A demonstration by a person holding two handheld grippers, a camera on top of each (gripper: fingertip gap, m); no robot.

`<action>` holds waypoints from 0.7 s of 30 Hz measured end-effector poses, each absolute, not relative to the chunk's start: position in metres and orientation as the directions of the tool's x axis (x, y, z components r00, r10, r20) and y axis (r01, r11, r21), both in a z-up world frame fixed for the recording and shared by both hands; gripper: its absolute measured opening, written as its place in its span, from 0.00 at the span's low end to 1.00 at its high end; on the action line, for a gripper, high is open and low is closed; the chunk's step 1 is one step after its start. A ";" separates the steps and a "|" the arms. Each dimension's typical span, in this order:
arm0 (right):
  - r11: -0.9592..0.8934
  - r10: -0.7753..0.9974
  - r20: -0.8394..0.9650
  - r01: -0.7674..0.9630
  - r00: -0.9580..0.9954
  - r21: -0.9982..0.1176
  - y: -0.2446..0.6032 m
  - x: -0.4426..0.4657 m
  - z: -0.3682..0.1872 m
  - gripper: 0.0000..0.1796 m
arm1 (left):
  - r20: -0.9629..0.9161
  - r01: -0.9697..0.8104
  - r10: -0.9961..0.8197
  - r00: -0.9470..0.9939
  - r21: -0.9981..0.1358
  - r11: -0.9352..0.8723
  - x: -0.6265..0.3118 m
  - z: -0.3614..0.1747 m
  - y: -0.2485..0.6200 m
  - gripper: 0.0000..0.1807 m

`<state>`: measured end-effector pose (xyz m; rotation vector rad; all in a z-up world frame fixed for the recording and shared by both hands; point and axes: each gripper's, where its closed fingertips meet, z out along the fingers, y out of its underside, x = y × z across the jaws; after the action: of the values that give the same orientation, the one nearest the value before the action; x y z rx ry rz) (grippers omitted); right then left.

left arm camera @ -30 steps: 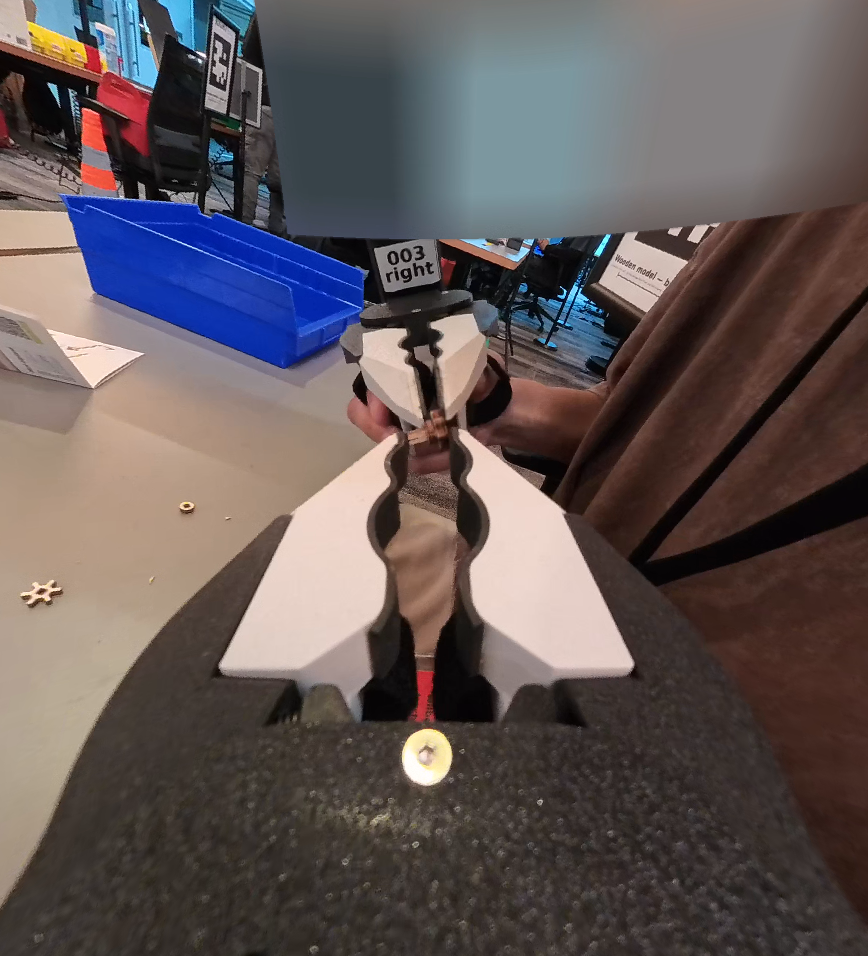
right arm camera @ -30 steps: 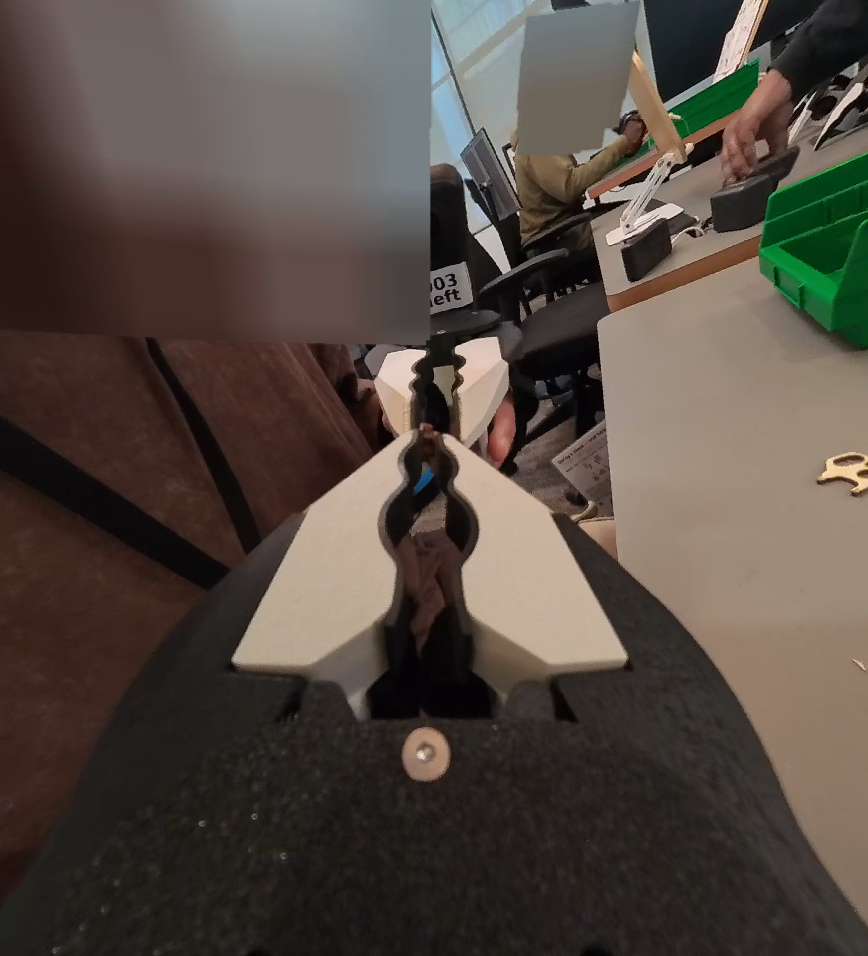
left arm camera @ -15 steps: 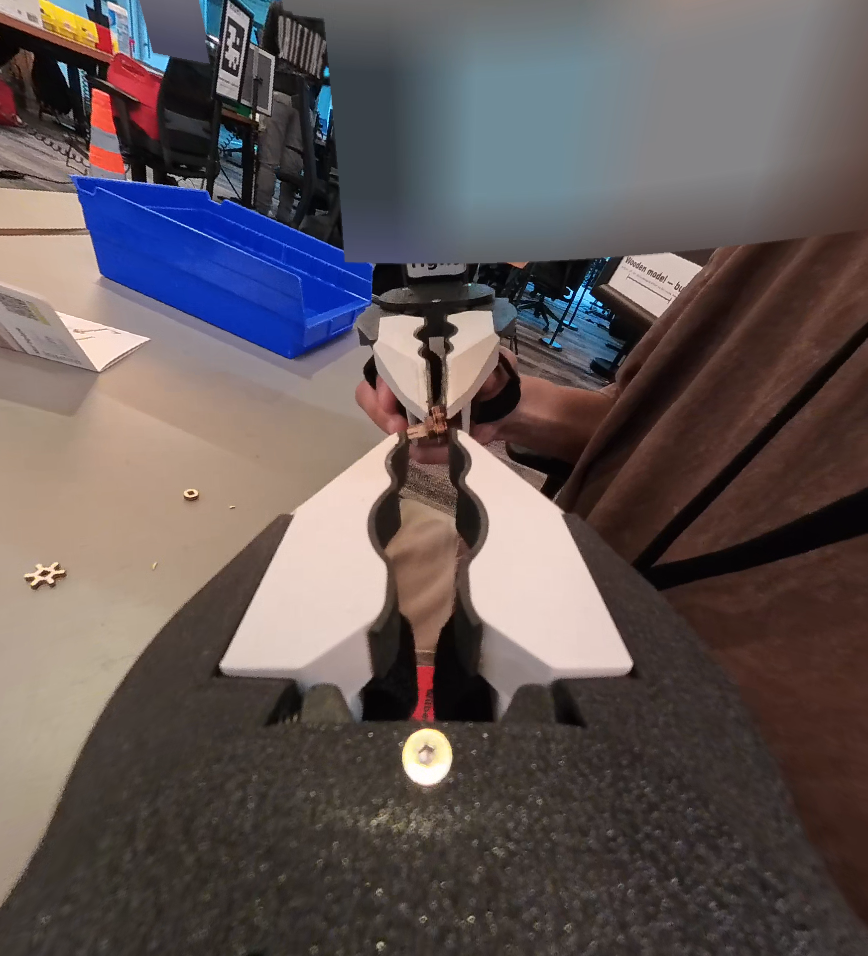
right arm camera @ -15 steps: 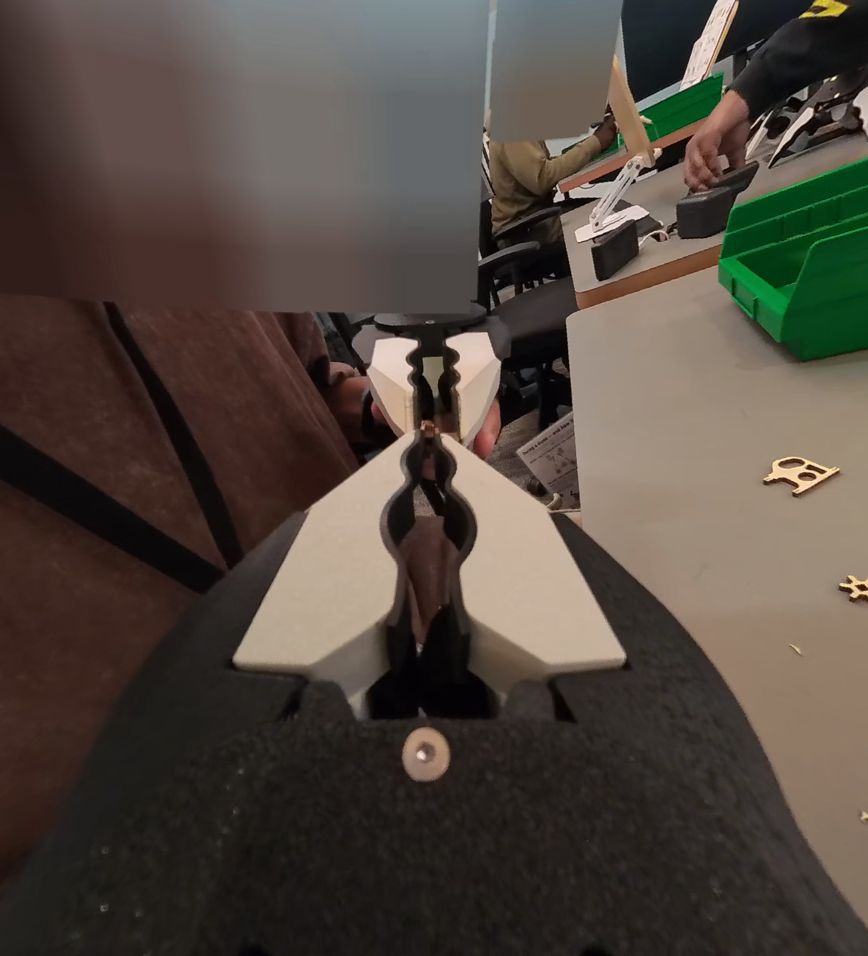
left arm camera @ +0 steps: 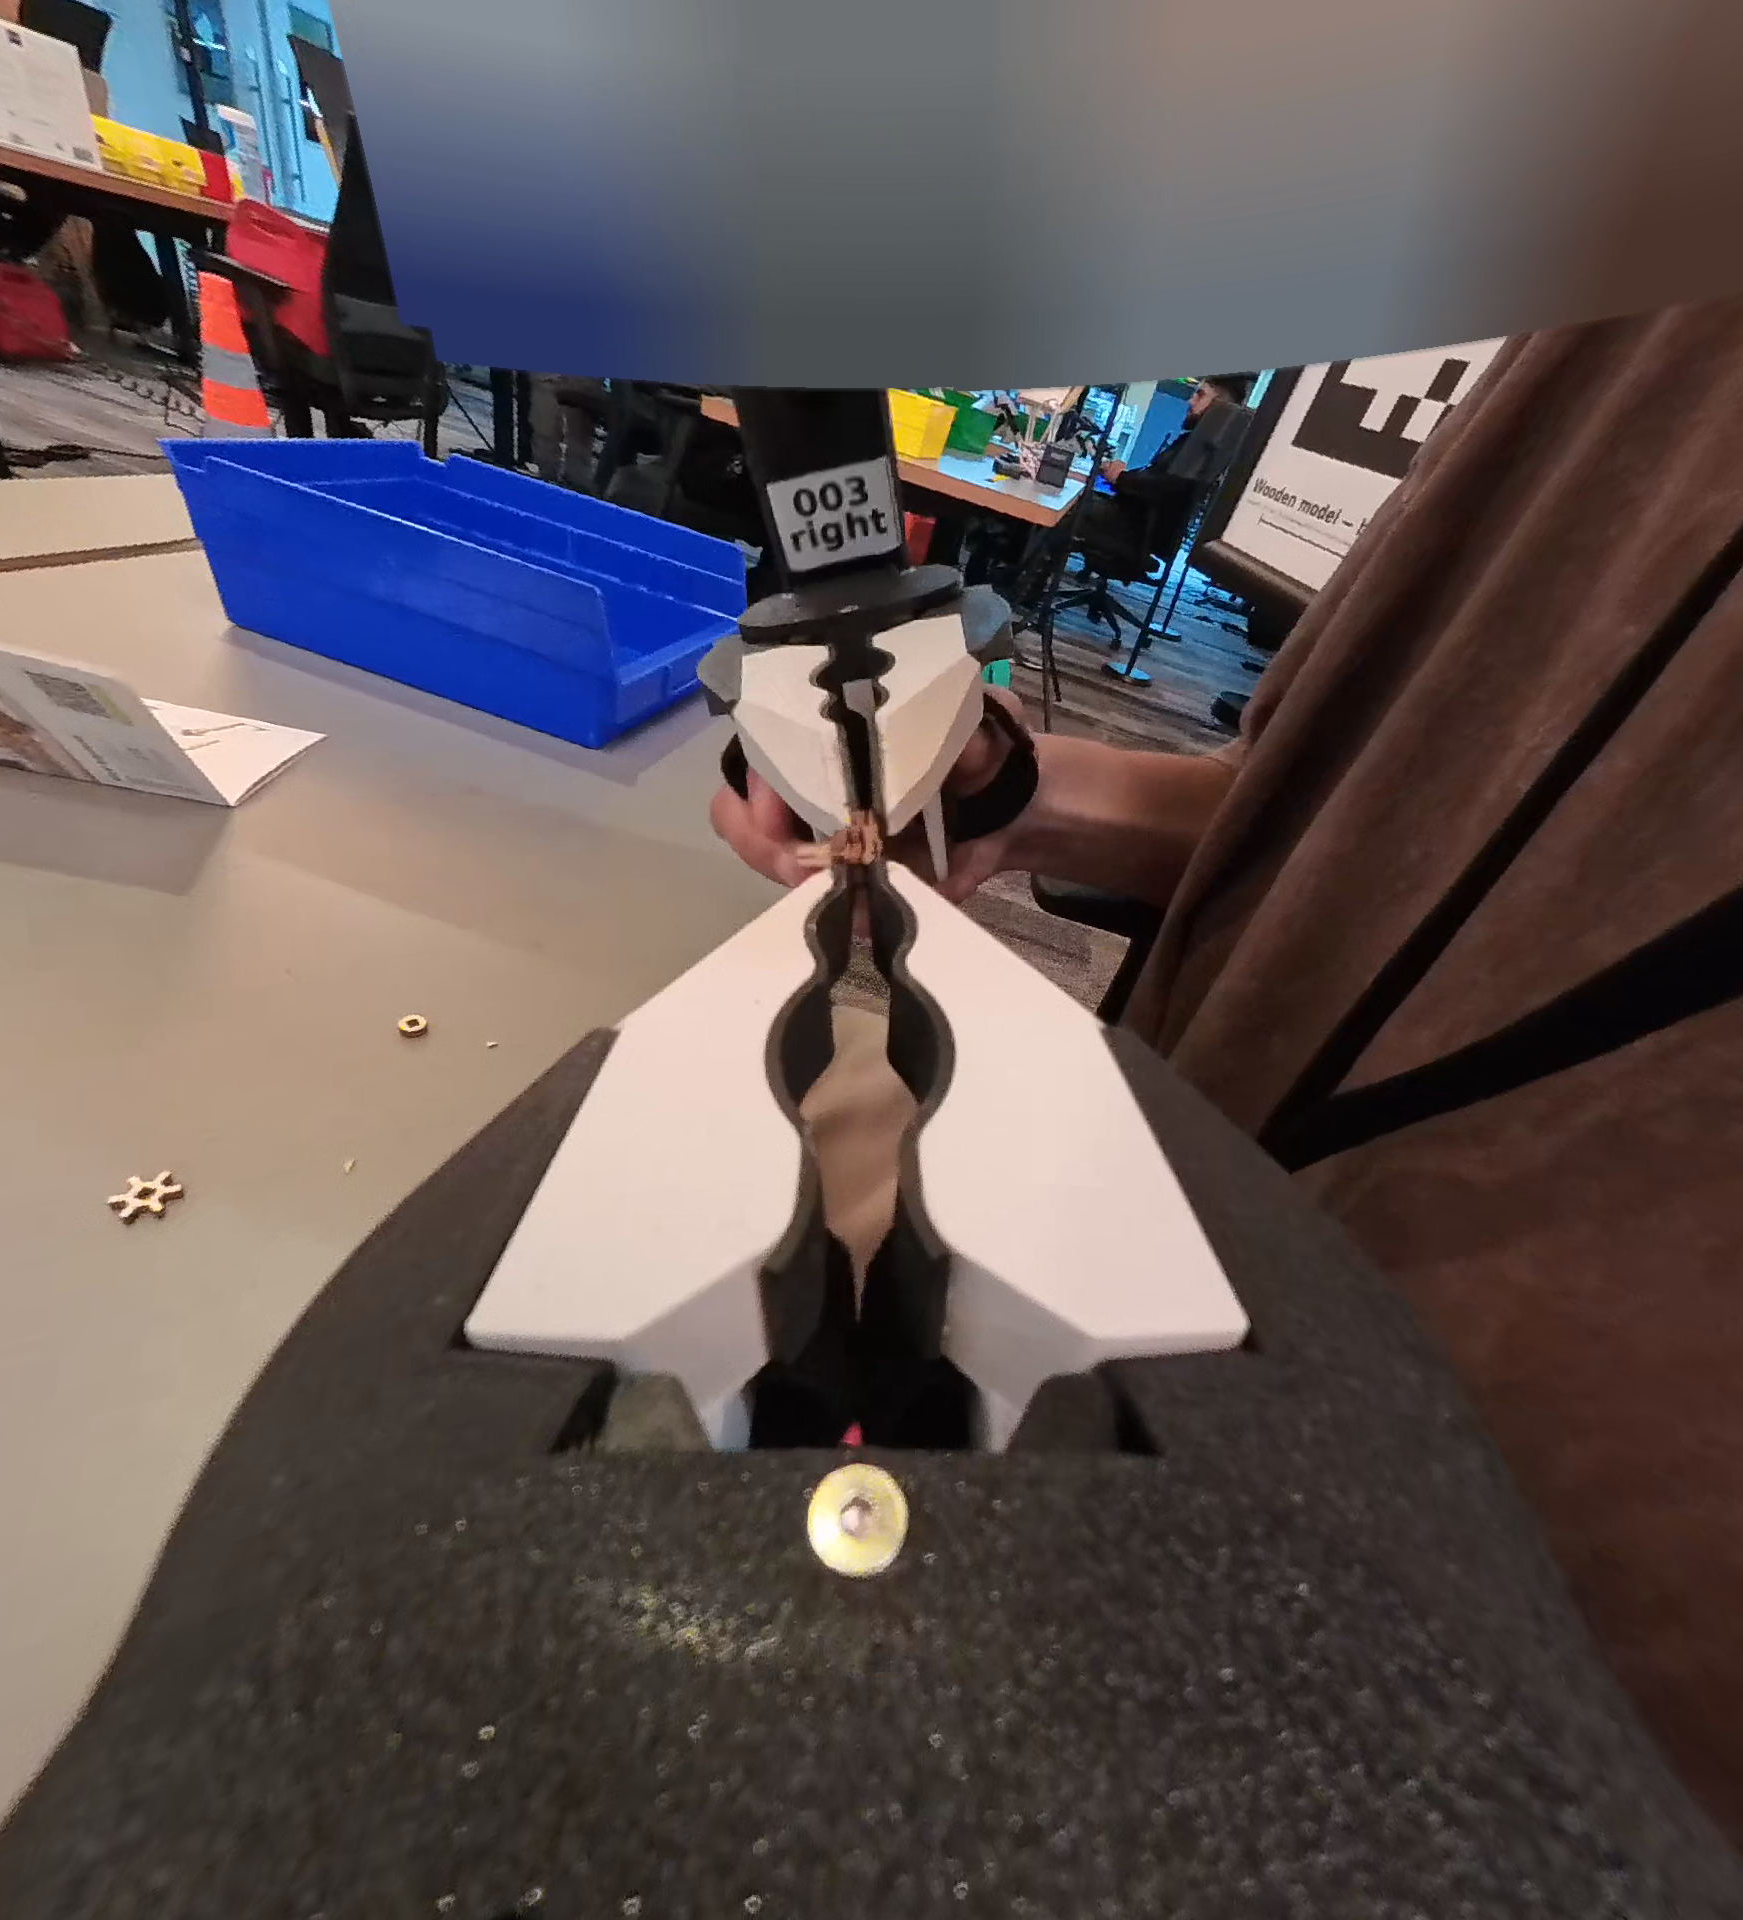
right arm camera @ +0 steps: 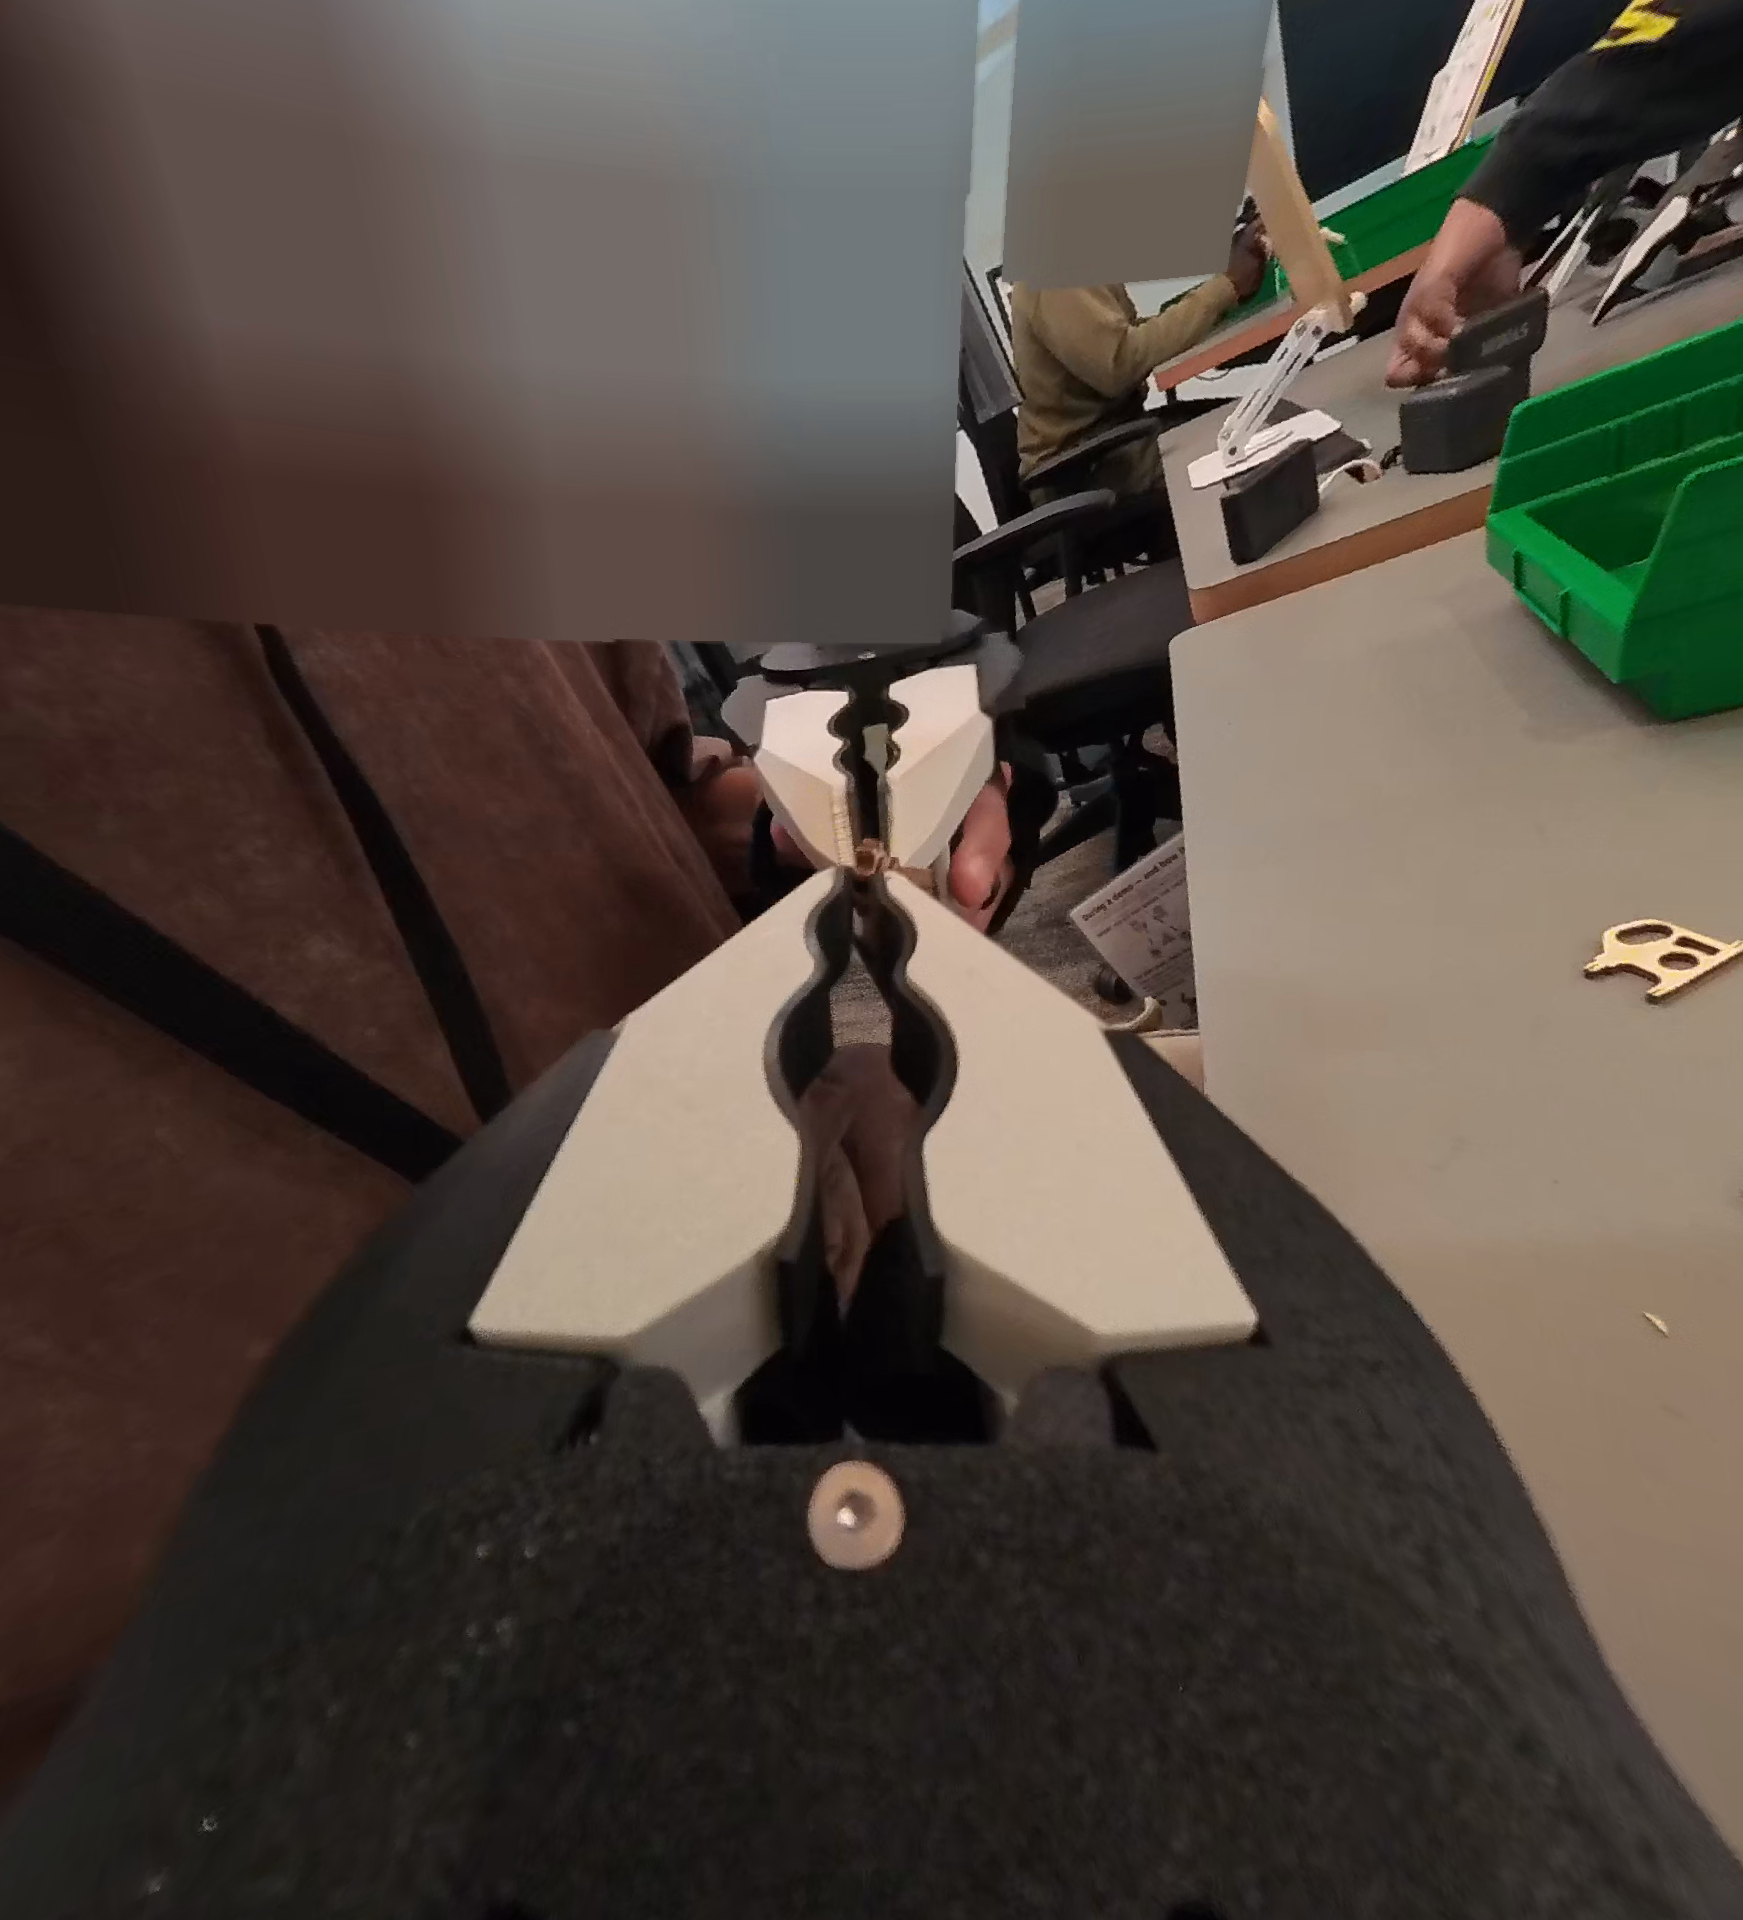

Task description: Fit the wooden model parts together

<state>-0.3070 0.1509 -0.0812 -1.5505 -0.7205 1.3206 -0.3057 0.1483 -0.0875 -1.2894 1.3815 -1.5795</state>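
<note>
My left gripper and my right gripper point at each other, tip to tip, in the air in front of a person's brown garment, beside the table edge. Each is shut on a small pale wooden part. In the left wrist view the part sits at the tips of the right gripper. In the right wrist view the part sits at the tips of the left gripper. The parts touch between the tips; how they join is too small to tell.
On the grey table are a blue bin, a folded leaflet, a small wooden ring and a hash-shaped wooden piece. The right wrist view shows a green bin and a flat wooden piece with holes. My left and right fingertips are right by each other. The hash-shaped wooden piece is about equally far from each gripper, around 25 cm.
Both grippers have stayed shut and tip to tip on the small parts. The pair has shifted and turned slightly, so more of the table shows in the right wrist view.
</note>
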 end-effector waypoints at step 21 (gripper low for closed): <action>-0.401 0.725 -0.394 -0.119 0.565 -0.908 0.193 -0.247 -0.111 0.00 | 0.280 -0.249 -0.955 -0.100 -0.936 -0.249 -0.309 -0.118 0.191 0.08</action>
<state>-0.2469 0.1935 -0.1105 -1.7508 -0.5037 1.0058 -0.3091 0.1914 -0.1180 -1.5252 1.3486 -1.3932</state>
